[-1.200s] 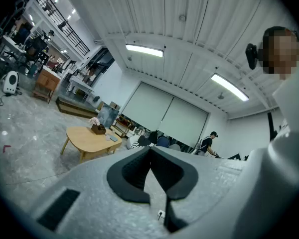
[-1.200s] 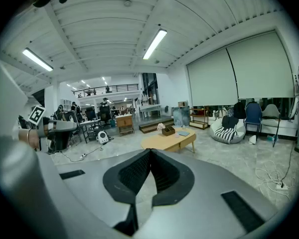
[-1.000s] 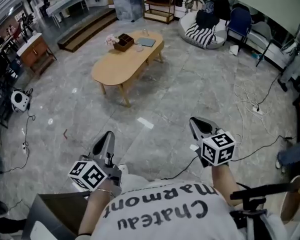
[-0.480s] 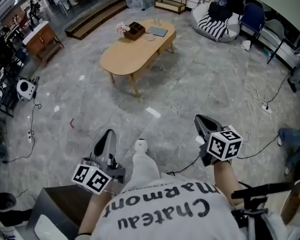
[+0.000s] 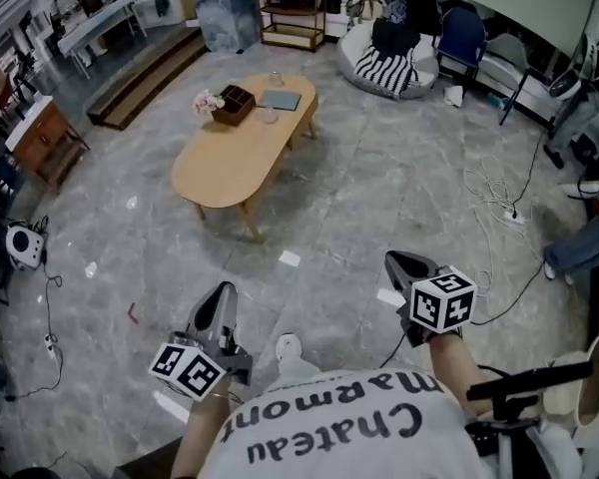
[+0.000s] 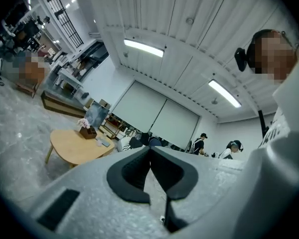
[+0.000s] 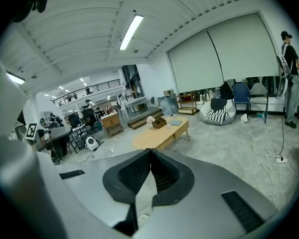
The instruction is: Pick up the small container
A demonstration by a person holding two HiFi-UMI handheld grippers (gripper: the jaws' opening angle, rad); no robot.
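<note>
Task status: not begun. Nothing is lifted and neither gripper is near the work.

Left gripper (image 5: 224, 297): jaws fully together, nothing between them. Right gripper (image 5: 396, 263): likewise closed and empty. Both are held low in front of the person, over bare floor (image 5: 379, 188), well apart from the tabletop (image 5: 220, 163).

The container appears to be one of the small pale items at the far end of the tabletop, likely the one (image 5: 270, 116) just beside the brown box (image 5: 233, 103) and the grey pad (image 5: 280, 100). It is too small to confirm.

Remaining, in my judgement: walk up, open a gripper, grasp, lift.

Surface and room: oval wooden tabletop on splayed legs, mostly bare. Grey marbled floor, with loose cables (image 5: 499, 203) at the right. Striped beanbag (image 5: 394, 68), shelf (image 5: 295, 13) and steps (image 5: 145, 68) along the far side.
</note>
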